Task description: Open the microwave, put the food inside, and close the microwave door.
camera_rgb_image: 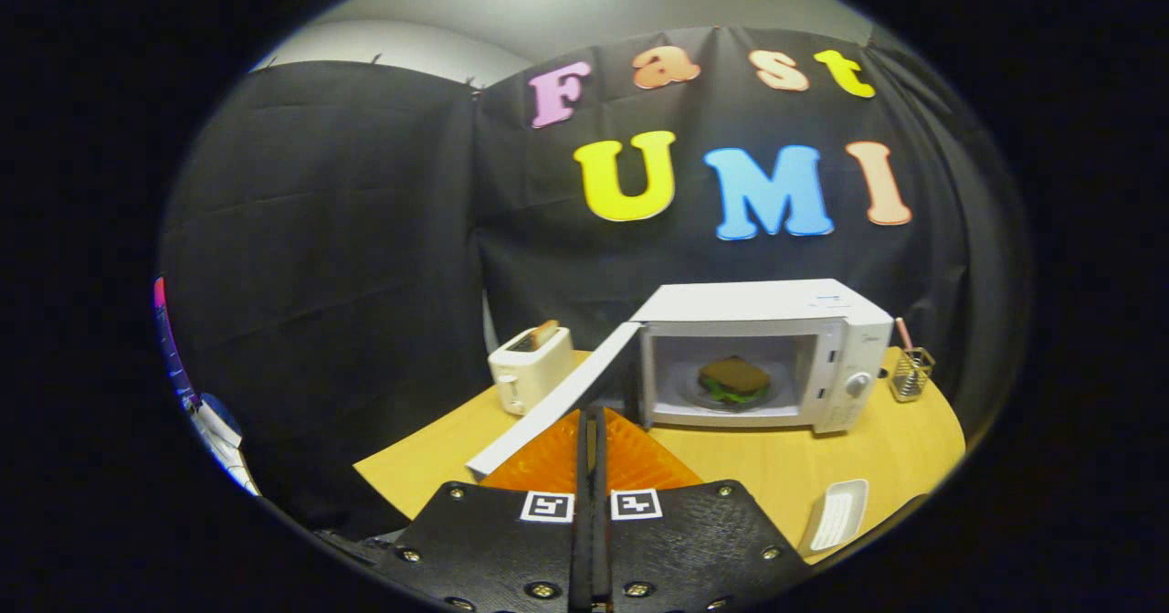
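At the bottom centre of the frame the gripper (592,426) is seen with its two orange fingers (548,458) pressed together, only a thin dark slit left between them; nothing is clasped. The fingertips lie close against the inner face of the microwave door (557,403), near its lower edge, though actual contact cannot be made out.

The microwave (763,353) is placed right of centre on a wooden table (749,471), beyond the fingers. Its door is swung wide open toward the lower left, and the lit cavity is exposed. The food (734,381), a sandwich with dark bread and green filling, is set on a plate (694,389) inside the cavity.

A white toaster (528,368) with a slice of bread showing in its slot is stood left of the microwave, behind the open door. A small wire holder (911,373) with a pink stick in it is found at the right edge of the table, just beside the microwave. A white tray (836,514) is laid at the lower right, near the table's front edge.
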### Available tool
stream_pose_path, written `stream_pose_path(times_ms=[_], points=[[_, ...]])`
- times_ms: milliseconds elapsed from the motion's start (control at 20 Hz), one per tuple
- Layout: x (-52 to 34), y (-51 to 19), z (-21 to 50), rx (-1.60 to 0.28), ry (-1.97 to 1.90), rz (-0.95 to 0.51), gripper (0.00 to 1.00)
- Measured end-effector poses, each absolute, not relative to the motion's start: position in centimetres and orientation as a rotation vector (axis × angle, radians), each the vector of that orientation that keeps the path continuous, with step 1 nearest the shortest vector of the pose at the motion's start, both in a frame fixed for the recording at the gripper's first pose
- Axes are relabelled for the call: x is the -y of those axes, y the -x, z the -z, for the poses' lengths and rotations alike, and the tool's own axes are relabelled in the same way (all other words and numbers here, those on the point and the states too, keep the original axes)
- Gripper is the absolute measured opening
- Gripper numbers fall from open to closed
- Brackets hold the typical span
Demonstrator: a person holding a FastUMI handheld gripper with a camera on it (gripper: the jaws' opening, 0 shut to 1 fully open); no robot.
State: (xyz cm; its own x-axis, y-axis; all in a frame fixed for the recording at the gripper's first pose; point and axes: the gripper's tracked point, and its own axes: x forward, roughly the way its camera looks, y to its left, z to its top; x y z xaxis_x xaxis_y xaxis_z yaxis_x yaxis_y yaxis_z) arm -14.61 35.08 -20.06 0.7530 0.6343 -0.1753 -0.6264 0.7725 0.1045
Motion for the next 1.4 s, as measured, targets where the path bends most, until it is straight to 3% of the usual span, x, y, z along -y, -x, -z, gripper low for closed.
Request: stream_pose_path(times_ms=[150,400,800,1400], points=[[-40.0,17.6,20.3,-0.182,0.006,-0.845,0.01],[-44.0,18.1,24.9,-0.286,0.035,-0.890,0.01],[-40.3,16.9,28.1,-0.370,0.047,-0.812,0.01],[-25.3,10.4,27.5,-0.352,0.024,-0.463,0.01]])
